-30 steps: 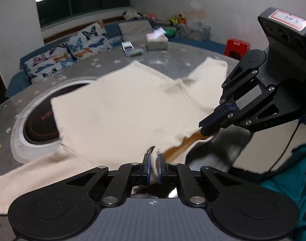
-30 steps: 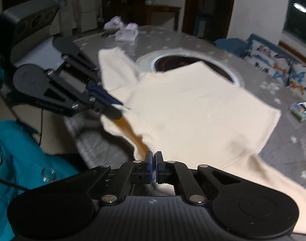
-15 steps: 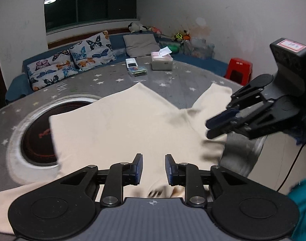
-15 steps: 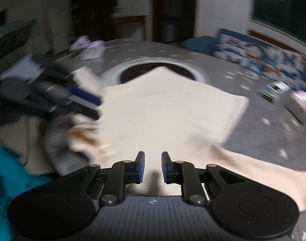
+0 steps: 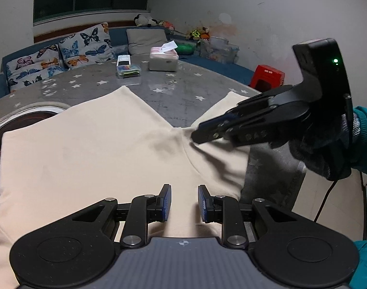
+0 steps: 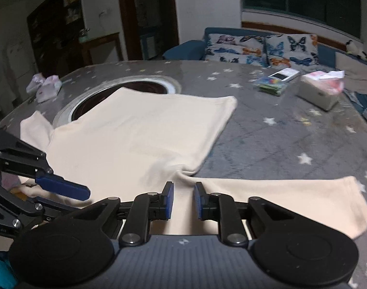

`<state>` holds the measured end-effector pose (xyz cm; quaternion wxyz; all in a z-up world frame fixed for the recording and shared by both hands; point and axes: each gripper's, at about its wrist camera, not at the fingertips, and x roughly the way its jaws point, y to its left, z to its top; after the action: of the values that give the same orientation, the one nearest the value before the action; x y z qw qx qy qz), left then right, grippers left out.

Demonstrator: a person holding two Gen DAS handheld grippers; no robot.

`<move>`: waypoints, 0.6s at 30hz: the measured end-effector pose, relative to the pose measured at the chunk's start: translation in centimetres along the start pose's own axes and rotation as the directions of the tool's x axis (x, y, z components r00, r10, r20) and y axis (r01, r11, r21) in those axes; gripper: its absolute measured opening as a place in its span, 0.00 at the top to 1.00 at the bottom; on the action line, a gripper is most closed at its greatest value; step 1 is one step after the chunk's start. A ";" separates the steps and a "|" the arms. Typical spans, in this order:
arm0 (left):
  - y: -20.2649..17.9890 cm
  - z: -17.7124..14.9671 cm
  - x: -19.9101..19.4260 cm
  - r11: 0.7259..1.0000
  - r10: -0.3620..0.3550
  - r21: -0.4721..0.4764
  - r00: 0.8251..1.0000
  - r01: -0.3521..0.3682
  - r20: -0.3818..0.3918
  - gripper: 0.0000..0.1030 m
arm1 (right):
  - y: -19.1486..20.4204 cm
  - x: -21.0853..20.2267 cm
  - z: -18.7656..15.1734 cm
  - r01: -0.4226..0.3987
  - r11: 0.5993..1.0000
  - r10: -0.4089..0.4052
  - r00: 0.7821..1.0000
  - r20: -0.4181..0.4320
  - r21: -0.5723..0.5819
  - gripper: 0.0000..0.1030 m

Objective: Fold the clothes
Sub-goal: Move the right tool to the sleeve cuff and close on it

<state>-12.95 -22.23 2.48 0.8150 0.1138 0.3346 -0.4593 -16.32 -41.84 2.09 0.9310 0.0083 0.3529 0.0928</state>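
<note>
A cream long-sleeved top (image 5: pixel 87 149) lies spread flat on the grey star-patterned table (image 5: pixel 173 89), its body partly over a round inset. It also shows in the right wrist view (image 6: pixel 140 142), one sleeve (image 6: pixel 292 192) stretched to the right. My left gripper (image 5: pixel 183 203) is open and empty above the top's near edge. My right gripper (image 6: pixel 183 201) is open and empty above the armpit fold; in the left wrist view it (image 5: pixel 202 132) hovers over the right shoulder.
A round dark inset with a white rim (image 6: pixel 135 89) lies under the top's far part. A tissue box (image 5: pixel 163 59), a small box (image 5: pixel 126 66) and plastic bags (image 6: pixel 46 88) sit on the table. A sofa with butterfly cushions (image 5: pixel 63 55) and a red stool (image 5: pixel 268 77) stand beyond.
Both grippers were shut on the top's near edge a second ago. They have let go and opened, and the top now lies flat. The right gripper moved right, over the sleeve.
</note>
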 end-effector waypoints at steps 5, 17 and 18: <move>-0.4 0.2 0.5 1.000 -0.009 0.003 1.000 0.009 -0.002 0.74 | -4.0 -2.0 -1.1 0.152 0.982 -0.155 0.988 0.015 0.112 0.76; -1.0 1.6 1.3 1.000 0.007 0.005 1.000 -0.007 0.006 0.72 | -12.9 -4.5 -5.1 0.395 0.800 -0.439 0.898 -0.007 0.453 0.75; -1.0 1.8 1.4 1.000 0.012 0.004 1.000 -0.012 0.008 0.70 | -12.9 -4.5 -5.2 0.392 0.800 -0.440 0.898 0.000 0.454 0.75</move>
<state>-12.45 -24.62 3.06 0.8189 0.1154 0.3297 -0.4554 -20.88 -55.56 0.13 0.9190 0.1472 0.3082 -0.1971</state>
